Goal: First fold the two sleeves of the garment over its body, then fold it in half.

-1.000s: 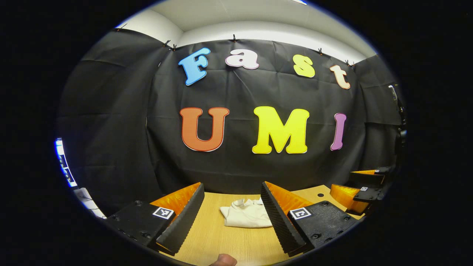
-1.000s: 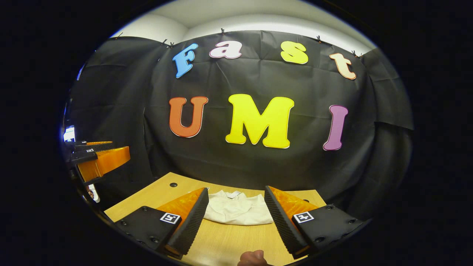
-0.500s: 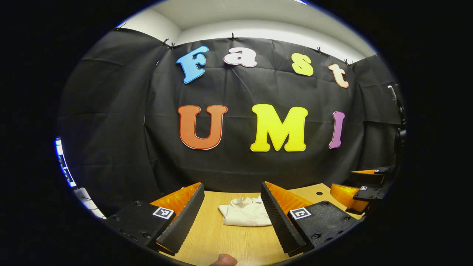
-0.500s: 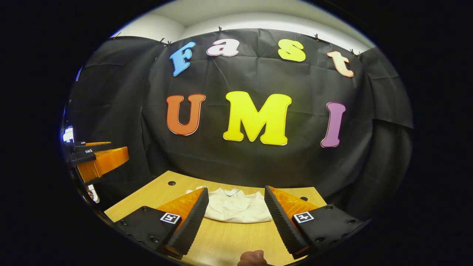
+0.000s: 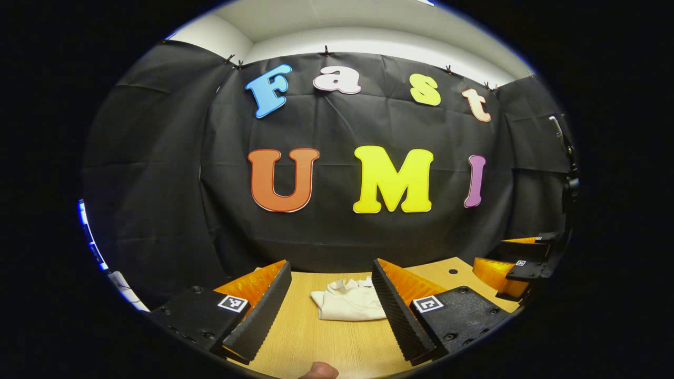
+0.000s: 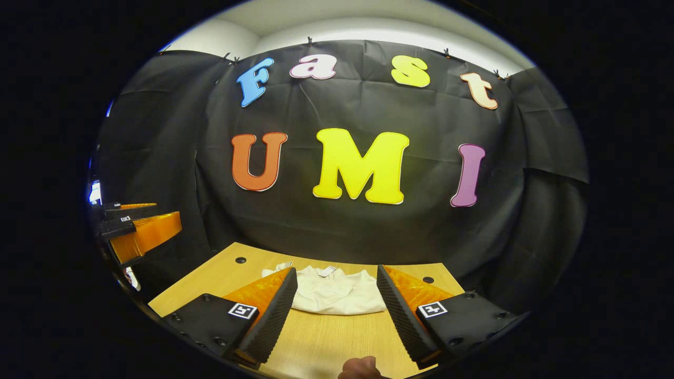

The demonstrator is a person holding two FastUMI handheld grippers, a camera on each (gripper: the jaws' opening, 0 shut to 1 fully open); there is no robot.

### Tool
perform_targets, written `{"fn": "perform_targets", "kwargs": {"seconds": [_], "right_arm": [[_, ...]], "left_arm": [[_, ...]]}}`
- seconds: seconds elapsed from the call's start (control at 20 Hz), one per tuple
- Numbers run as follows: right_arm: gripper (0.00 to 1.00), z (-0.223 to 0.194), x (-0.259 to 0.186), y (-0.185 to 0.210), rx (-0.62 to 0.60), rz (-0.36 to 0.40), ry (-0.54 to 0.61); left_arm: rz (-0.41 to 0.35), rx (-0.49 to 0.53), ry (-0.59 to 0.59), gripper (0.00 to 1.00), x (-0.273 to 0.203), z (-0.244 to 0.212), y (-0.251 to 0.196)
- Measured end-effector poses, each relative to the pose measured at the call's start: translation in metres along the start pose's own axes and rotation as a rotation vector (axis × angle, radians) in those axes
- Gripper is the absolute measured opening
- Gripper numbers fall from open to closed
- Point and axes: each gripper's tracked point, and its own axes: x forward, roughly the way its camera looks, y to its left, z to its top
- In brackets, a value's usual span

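Both pairs of jaws stand spread wide with nothing between them, held above the wooden table (image 6: 337,342) and looking level toward the black cloth wall. In the left gripper view the left gripper (image 5: 331,308) frames the garment (image 5: 348,305) between its fingers, a little to the right of the gap's middle, its right side hidden behind the right-hand finger. In the right gripper view the right gripper (image 6: 337,310) has the same pale cloth (image 6: 337,295) almost dead centre in its gap, lying ahead and well apart from the fingertips.

That garment lies as a compact, roughly rectangular bundle toward the far side of the table, its long axis running across, side to side before both grippers. No sleeve sticks out from it that I can make out; a neckline and a small tag show along the far edge, and the near edge looks rounded like a fold. So it seems already folded small, though how many layers I cannot tell.

Neither gripper is plainly nearer; both hang back at about the same remove, the right lined up more squarely on it.
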Motion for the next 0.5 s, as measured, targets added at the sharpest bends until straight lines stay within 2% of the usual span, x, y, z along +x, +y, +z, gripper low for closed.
{"fn": "perform_targets", "kwargs": {"seconds": [0.3, 0.5], "right_arm": [[0.94, -0.015, -0.010, -0.013, 0.006, -0.061, 0.030], [0.95, -0.024, -0.015, -0.029, -0.001, -0.047, 0.033]], "left_arm": [[-0.065, 0.016, 0.017, 0.98, 0.003, -0.014, -0.013], [-0.056, 0.002, 0.031, 0.98, 0.007, -0.018, -0.027]]}}
